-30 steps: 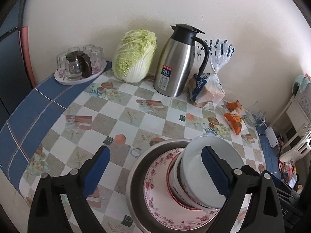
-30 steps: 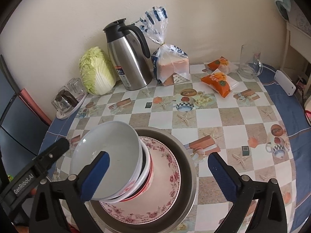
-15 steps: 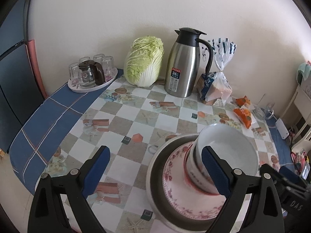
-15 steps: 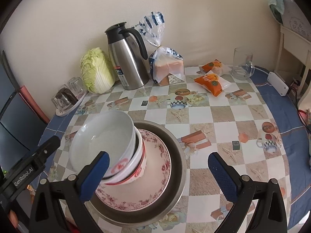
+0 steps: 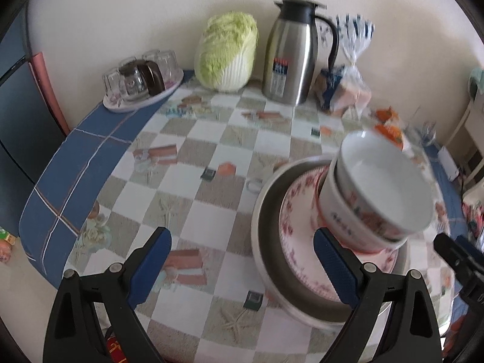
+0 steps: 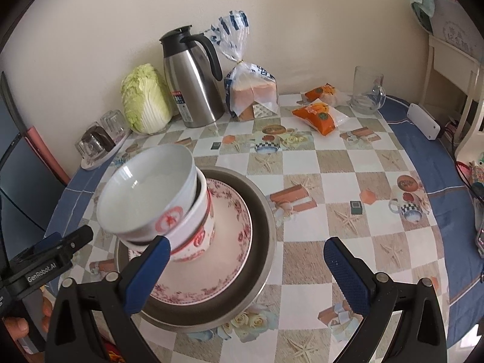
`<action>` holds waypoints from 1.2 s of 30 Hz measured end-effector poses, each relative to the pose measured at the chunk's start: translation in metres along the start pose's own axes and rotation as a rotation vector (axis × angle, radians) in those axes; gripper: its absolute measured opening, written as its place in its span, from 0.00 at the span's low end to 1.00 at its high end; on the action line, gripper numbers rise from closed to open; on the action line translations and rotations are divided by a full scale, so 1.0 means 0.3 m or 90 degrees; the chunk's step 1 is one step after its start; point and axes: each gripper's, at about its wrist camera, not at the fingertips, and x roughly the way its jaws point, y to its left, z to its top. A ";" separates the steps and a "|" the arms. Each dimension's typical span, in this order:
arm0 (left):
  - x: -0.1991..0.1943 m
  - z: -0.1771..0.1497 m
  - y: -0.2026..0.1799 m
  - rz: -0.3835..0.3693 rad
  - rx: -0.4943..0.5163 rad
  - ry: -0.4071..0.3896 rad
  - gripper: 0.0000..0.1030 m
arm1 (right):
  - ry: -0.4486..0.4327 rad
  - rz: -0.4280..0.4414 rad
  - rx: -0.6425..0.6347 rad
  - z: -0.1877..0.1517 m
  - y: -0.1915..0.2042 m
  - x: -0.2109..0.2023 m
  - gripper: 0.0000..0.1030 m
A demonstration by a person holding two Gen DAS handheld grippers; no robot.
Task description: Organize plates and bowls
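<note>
A stack of white bowls with red marks (image 5: 375, 193) (image 6: 157, 202) stands on a floral pink plate (image 5: 296, 242) (image 6: 230, 242), which lies in a wide metal basin (image 5: 266, 220) (image 6: 260, 211) on the table. My left gripper (image 5: 242, 266) is open over the tablecloth, its right finger in front of the basin's near left rim. My right gripper (image 6: 248, 269) is open too, its left finger in front of the bowl stack, its right finger over bare tablecloth. Neither holds anything. The left gripper's body (image 6: 45, 257) shows at the lower left of the right wrist view.
Along the wall stand a tray of glasses (image 5: 142, 81) (image 6: 99, 142), a cabbage (image 5: 227, 51) (image 6: 145, 99), a steel jug (image 5: 293, 51) (image 6: 193, 78) and bagged bread (image 5: 345, 87) (image 6: 251, 87). Orange snack packs (image 6: 320, 115), a glass mug (image 6: 366, 93) and a white power strip (image 6: 423, 121) lie right.
Both grippers have drawn back and up from the bowl stack, so the dishes sit farther off and lower in view. The left view has swung left. Both stay open.
</note>
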 end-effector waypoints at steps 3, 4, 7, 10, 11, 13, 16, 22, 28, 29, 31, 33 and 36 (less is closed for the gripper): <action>0.017 -0.011 -0.008 0.002 0.015 0.019 0.92 | 0.016 -0.008 -0.007 -0.016 0.002 0.016 1.00; 0.019 -0.013 -0.009 0.001 0.018 0.023 0.92 | 0.022 -0.010 -0.011 -0.022 0.003 0.023 1.00; 0.024 -0.019 -0.016 -0.004 0.028 0.033 0.92 | 0.037 -0.013 -0.020 -0.038 0.008 0.037 1.00; 0.036 -0.025 -0.021 -0.007 0.035 0.048 0.92 | 0.052 -0.020 -0.033 -0.051 0.018 0.054 1.00; 0.039 -0.028 -0.021 -0.008 0.036 0.053 0.92 | 0.056 -0.021 -0.036 -0.055 0.020 0.058 1.00; 0.048 -0.035 -0.022 -0.006 0.039 0.065 0.93 | 0.062 -0.024 -0.043 -0.061 0.026 0.065 1.00; 0.060 -0.041 -0.016 -0.002 0.036 0.079 0.92 | 0.068 -0.029 -0.049 -0.068 0.030 0.073 1.00; 0.076 -0.050 0.007 -0.008 0.021 0.100 0.92 | 0.077 -0.040 -0.050 -0.076 0.025 0.085 1.00; 0.098 -0.051 0.019 -0.016 0.009 0.117 0.92 | 0.078 -0.044 -0.050 -0.073 0.024 0.090 1.00; 0.101 -0.051 0.020 -0.017 0.009 0.118 0.92 | 0.078 -0.045 -0.050 -0.073 0.024 0.093 1.00; 0.106 -0.051 0.019 -0.018 0.008 0.121 0.92 | 0.079 -0.046 -0.051 -0.072 0.024 0.096 1.00; 0.110 -0.048 0.020 -0.019 0.008 0.122 0.92 | 0.081 -0.047 -0.053 -0.072 0.025 0.099 1.00; 0.114 -0.046 0.019 -0.020 0.009 0.122 0.92 | 0.081 -0.047 -0.055 -0.072 0.026 0.102 1.00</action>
